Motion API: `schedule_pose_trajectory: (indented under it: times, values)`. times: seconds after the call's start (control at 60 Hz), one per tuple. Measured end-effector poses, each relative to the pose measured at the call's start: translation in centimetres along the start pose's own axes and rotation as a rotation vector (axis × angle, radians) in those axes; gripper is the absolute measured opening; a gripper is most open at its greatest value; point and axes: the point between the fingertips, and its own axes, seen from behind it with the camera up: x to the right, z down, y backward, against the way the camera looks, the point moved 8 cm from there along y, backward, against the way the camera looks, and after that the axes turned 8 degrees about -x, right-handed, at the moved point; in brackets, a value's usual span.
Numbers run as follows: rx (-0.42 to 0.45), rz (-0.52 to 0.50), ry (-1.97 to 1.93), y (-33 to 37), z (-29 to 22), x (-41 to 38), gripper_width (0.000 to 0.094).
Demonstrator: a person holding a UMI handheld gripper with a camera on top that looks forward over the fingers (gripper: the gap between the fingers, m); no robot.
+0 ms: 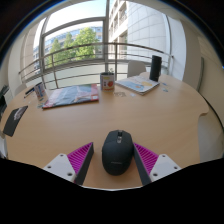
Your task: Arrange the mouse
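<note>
A black computer mouse [117, 150] lies on the round wooden table [175, 120], its front pointing away from me. My gripper [114, 150] is low over the table with the mouse between its two fingers. The purple pads [78, 158] flank the mouse. A thin strip of table shows beside the left pad, and the right pad is very close to the mouse's side. The fingers are open about the mouse, which rests on the table.
Beyond the mouse stand a mug [107, 80], a colourful magazine [70, 96], a stack of papers [138, 86] and a black upright speaker [155, 68]. A dark flat device [14, 120] lies at the table's left edge. Windows and a railing are behind.
</note>
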Motion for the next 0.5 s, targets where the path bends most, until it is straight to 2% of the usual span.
schedule_pose_trajectory:
  times: [0.133,0.283,0.383,0.5]
  values:
    - [0.013,-0.001,0.008,-0.7,-0.7,-1.0,0.0526]
    - [0.006,0.027,0.043,-0.9,-0.9,-1.4,0.0441]
    - [-0.013,0.089,0.046,-0.6,-1.3,-1.6,0.0392]
    - [0.046,0.166,0.015,2.7,-4.0,-3.0,0.0393]
